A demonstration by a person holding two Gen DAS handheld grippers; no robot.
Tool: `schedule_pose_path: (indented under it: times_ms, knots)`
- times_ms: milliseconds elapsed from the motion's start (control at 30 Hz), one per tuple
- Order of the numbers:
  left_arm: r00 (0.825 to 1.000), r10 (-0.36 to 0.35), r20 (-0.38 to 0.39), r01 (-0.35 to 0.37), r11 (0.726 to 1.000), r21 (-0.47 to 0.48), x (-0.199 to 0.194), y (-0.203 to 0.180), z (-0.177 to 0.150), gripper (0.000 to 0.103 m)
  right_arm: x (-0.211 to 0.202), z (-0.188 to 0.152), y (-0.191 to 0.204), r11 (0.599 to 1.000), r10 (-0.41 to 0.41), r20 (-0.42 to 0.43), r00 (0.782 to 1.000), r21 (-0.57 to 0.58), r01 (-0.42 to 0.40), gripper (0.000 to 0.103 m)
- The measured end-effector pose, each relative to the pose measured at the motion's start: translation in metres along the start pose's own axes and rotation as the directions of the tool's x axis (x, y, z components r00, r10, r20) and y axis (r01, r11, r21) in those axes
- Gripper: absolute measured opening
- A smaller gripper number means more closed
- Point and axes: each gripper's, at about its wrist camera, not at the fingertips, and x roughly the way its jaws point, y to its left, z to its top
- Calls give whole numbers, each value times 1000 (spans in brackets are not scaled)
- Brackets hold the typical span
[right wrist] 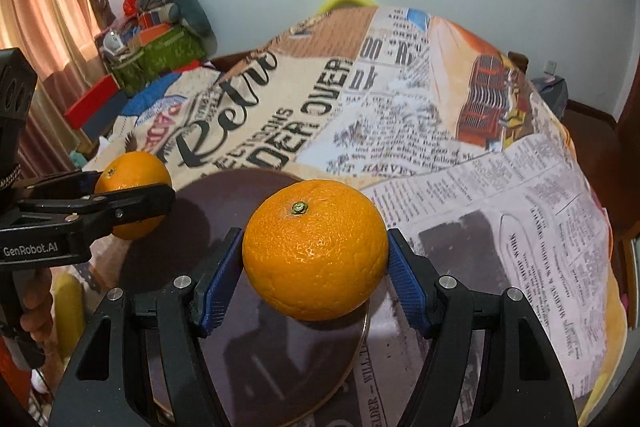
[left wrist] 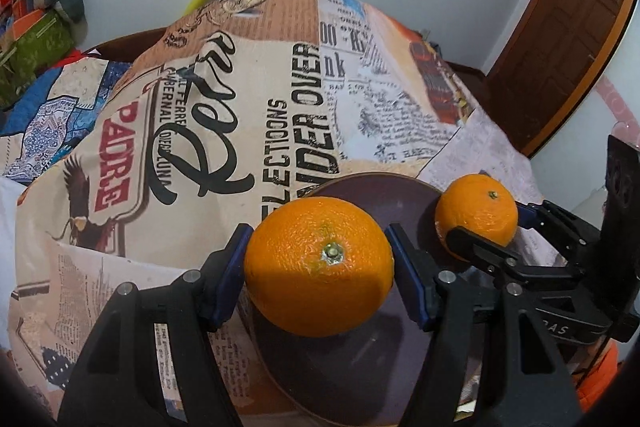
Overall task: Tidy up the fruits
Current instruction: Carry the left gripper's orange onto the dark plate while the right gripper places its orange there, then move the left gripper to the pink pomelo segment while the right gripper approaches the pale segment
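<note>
My left gripper (left wrist: 318,267) is shut on an orange (left wrist: 319,265) and holds it over the left side of a dark brown plate (left wrist: 372,187). My right gripper (right wrist: 315,261) is shut on a second orange (right wrist: 315,249) over the right rim of the same plate (right wrist: 240,187). Each wrist view shows the other gripper with its orange: the right one at the right of the left wrist view (left wrist: 476,217), the left one at the left of the right wrist view (right wrist: 134,193). Both oranges have their stem ends up.
The plate lies on a bed covered with a newspaper-print blanket (left wrist: 240,107). A pile of bags and boxes (right wrist: 160,35) sits at the back left by the curtain. A wooden door (left wrist: 560,47) stands at the right.
</note>
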Motion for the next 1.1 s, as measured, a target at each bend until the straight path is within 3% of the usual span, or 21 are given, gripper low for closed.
schedule_pose_path:
  times_ms: [300,500,800,1100]
  knots:
    - [996,-4,-85,2,1000,-22,18,2,-2,66,4,-1,4,998,-15,-12,1000,-61,14,68]
    - [996,-39,-78,36,999,-39,14,5,-1,72,-3,0,6,997,-6,6,1000,-74,7,68]
    - [1000,16,20,-16,1000,3,-32,-7,-5,72,-33,1,5,999,0,45,999,-32,1,68]
    - [988,51,144,-57,997,42,-105,-23,-22,72,-85,-4,23,999,-11,131,991,-29,15,68]
